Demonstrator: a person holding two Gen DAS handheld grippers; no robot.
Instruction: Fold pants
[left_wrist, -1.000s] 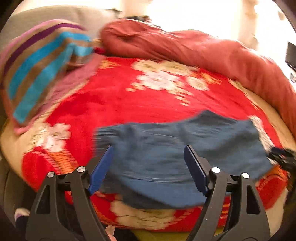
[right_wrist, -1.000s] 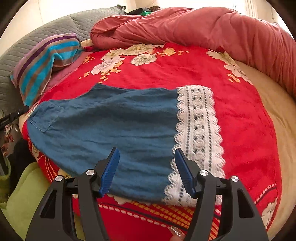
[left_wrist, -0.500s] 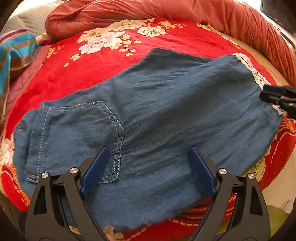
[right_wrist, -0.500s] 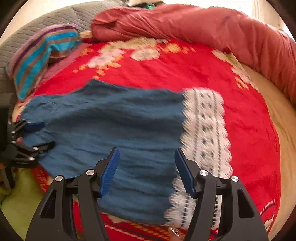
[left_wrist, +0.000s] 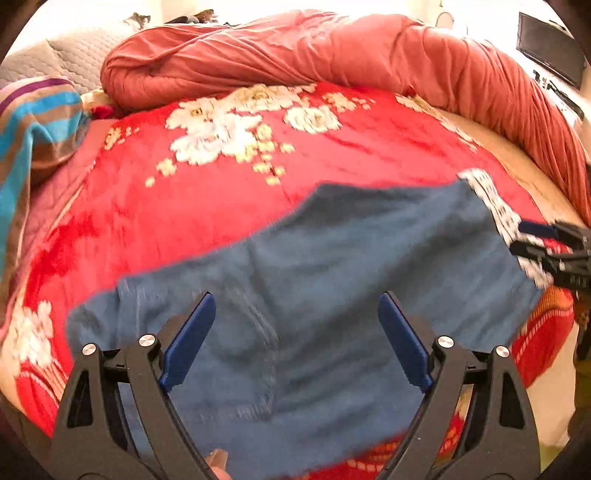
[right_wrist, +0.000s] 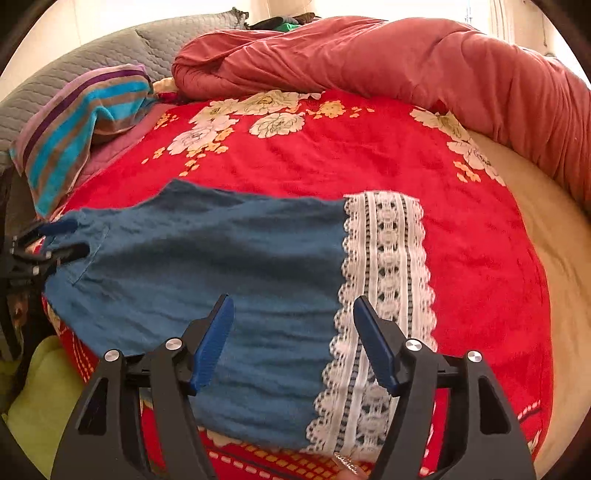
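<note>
Blue denim pants (left_wrist: 332, 280) with a white lace hem (right_wrist: 384, 280) lie flat on a red floral blanket (right_wrist: 369, 147) near its front edge. My left gripper (left_wrist: 295, 306) is open and empty, above the waist end with the back pocket (left_wrist: 243, 362). It also shows at the left edge of the right wrist view (right_wrist: 55, 240). My right gripper (right_wrist: 293, 314) is open and empty, above the denim next to the lace hem. It also shows at the right edge of the left wrist view (left_wrist: 532, 240).
A rolled red duvet (right_wrist: 369, 55) runs along the back and right of the bed. A striped pillow (right_wrist: 81, 122) lies at the back left against a grey quilted headboard (right_wrist: 74, 62). Bare beige mattress (right_wrist: 554, 229) shows at the right.
The left gripper has pulled back and up from the pants, which look smaller in its view. The right gripper has barely moved. Both stay open.
</note>
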